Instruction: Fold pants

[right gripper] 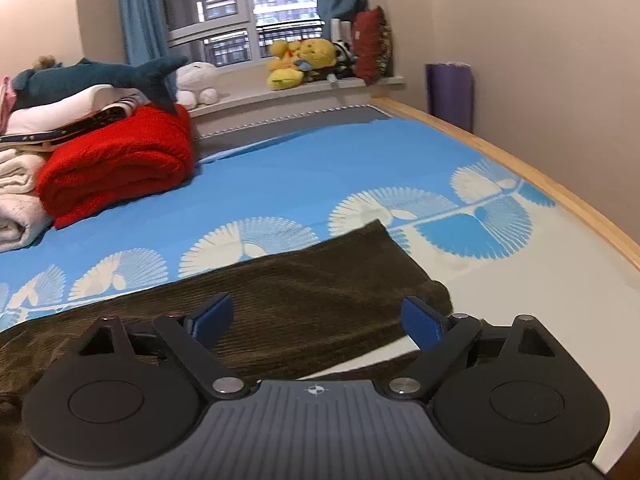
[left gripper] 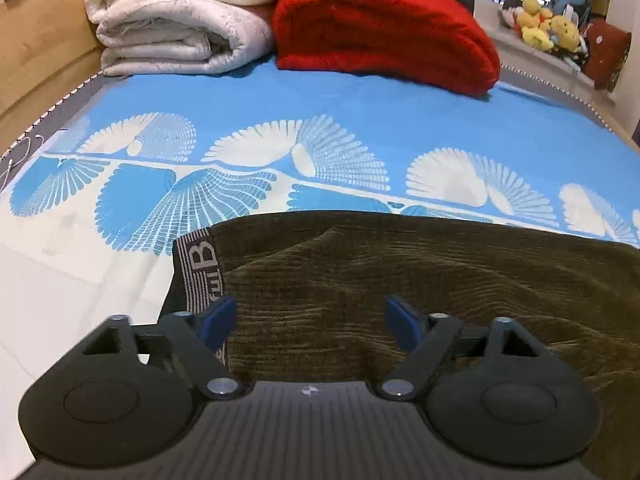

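Pants [left gripper: 400,280] of brown corduroy lie stretched across the bed [left gripper: 360,108], on its near side, well short of the red blanket [left gripper: 380,28]. My left gripper [left gripper: 310,320] hangs over the waistband [left gripper: 200,268] end, jaws spread and empty. My right gripper [right gripper: 318,320] hangs over the leg end, jaws likewise released. I judge folding not yet begun: next I must lower both, pinch each end's near edge, and carry one end onto the other.

The ribbed corduroy pants [left gripper: 400,280] are dark olive-brown, with a black-and-white lettered waistband [left gripper: 198,268]. The bed sheet [right gripper: 320,176] is sky blue with white fan shapes. The folded blanket [left gripper: 384,28] is red.
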A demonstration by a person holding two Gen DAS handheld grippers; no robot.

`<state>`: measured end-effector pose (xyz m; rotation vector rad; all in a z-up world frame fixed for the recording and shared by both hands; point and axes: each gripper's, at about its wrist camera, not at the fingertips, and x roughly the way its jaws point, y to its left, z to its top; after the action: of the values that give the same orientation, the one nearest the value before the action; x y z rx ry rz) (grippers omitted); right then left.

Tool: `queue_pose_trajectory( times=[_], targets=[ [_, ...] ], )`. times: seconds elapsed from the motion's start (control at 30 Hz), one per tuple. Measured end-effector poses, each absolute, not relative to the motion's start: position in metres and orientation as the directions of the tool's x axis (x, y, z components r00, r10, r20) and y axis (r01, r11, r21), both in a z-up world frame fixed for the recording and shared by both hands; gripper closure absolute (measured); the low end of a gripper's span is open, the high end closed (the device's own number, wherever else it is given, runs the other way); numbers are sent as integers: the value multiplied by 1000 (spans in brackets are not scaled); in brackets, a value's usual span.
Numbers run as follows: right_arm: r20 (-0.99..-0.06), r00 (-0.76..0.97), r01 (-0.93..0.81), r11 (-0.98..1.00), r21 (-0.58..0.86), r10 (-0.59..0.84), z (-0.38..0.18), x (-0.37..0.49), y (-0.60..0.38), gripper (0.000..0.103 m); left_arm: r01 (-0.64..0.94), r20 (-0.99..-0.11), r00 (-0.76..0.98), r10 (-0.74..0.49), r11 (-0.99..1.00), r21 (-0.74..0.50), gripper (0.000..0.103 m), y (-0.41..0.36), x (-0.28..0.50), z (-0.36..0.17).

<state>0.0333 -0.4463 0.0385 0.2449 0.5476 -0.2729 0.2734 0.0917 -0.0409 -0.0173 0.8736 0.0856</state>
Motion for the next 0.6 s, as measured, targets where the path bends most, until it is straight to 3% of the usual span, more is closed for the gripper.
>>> queue_pose_trajectory(
  times=[0.03,0.07,0.1,0.17,0.2,0.33,0.43,0.5,0.57,0.6],
  targets=[
    [-529,829,304,940,153,-182,41,35,-443,17,-90,-764,641,75,996,23,32,93,277,-42],
    [-517,837,289,946,144,-177,43,36,-438,21,-98,-763,642,74,995,14,49,96,281,-44],
    [-506,844,279,951,133,-177,45,37,-434,23,-107,-765,641,68,994,-1,73,99,287,-45],
    [-475,861,258,961,103,-181,49,38,-425,27,-128,-769,636,64,991,-23,96,104,298,-48],
    [-462,868,249,964,88,-182,51,39,-421,30,-142,-769,636,65,989,-34,102,107,305,-50],
    [-416,886,241,970,35,-205,56,44,-413,41,-148,-760,648,53,987,-58,103,111,333,-56],
    [-400,890,249,968,22,-220,57,48,-413,42,-151,-750,661,41,985,-79,90,115,357,-63],
    [-414,886,241,970,30,-208,57,52,-415,42,-135,-749,661,45,989,-60,48,115,373,-69],
    [-441,878,222,975,29,-187,54,56,-416,42,-119,-749,659,66,993,-17,29,117,388,-79],
    [-451,873,215,976,20,-183,52,59,-416,42,-105,-755,652,68,994,-2,25,118,395,-85]
  ],
)
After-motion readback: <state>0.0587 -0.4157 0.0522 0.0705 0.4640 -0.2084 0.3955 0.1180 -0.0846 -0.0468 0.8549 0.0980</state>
